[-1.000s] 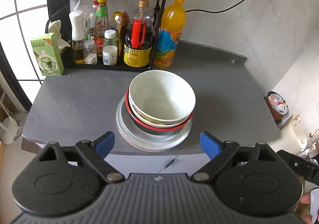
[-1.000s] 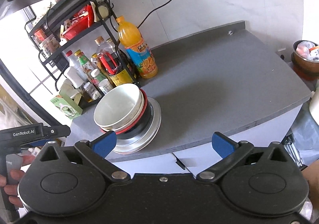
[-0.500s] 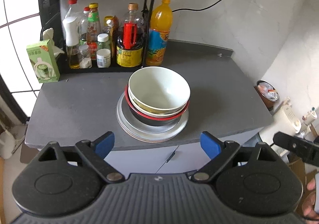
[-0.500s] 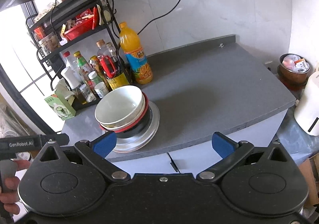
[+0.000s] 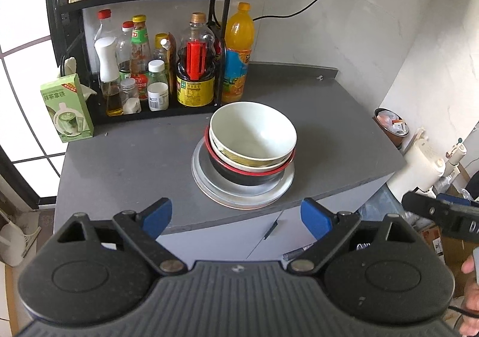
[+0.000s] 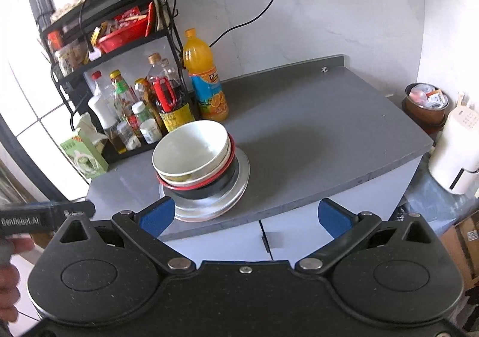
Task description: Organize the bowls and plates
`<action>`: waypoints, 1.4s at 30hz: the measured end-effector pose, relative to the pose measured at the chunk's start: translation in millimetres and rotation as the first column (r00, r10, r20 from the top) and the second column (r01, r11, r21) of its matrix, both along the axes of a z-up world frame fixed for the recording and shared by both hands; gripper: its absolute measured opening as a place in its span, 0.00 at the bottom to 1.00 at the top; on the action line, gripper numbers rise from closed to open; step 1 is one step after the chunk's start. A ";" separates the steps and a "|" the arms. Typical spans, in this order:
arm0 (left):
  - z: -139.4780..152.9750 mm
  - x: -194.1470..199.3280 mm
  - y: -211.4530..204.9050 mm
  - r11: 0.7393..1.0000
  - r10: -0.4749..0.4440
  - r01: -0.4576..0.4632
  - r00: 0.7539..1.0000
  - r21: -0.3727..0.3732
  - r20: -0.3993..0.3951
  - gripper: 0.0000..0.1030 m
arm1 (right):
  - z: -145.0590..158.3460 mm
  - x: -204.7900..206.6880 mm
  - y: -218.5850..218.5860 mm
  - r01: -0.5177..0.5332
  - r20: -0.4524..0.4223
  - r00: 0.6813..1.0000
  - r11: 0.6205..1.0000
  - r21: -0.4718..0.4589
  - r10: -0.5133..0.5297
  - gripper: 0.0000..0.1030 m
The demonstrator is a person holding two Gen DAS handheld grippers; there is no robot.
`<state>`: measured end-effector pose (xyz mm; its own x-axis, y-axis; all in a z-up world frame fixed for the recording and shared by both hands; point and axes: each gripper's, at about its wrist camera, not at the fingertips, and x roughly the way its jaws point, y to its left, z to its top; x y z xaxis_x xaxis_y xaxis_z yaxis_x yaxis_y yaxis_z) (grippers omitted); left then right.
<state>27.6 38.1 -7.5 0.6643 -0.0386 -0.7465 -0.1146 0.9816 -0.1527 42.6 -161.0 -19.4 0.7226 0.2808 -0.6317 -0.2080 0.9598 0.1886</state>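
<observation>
A white bowl (image 5: 253,130) (image 6: 191,148) tops a stack on the grey counter (image 5: 128,163) (image 6: 314,139). Under it sits a second pale bowl, then a black bowl with a red rim (image 5: 248,175) (image 6: 206,187), all resting on grey plates (image 5: 242,196) (image 6: 236,184). My left gripper (image 5: 236,217) hangs open in front of the counter's edge, well short of the stack, with nothing between its blue pads. My right gripper (image 6: 245,215) is also open and holds nothing, back from the counter edge with the stack ahead at its left.
A black rack (image 5: 140,1) of sauce bottles and an orange drink bottle (image 5: 238,52) stand at the counter's back left. A green carton (image 5: 67,107) sits at the left. Beside the counter on the right are a brown bin (image 6: 426,104) and a white appliance (image 6: 455,151).
Both grippers have pulled back and away from the stack, so the counter and cabinet front show more. The stack has not moved.
</observation>
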 end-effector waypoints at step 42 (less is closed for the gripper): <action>-2.6 -30.9 11.6 0.995 -0.068 0.068 0.998 0.069 -0.002 0.89 | -7.0 -34.8 38.7 0.071 0.016 0.997 0.997 -0.040 -0.071 1.00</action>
<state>-3.4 49.7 -10.1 0.6622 -0.0322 -0.7486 -0.0467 0.9954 -0.0841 7.8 -122.3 -26.4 0.7490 0.2024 -0.6309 -0.1413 0.9791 0.1463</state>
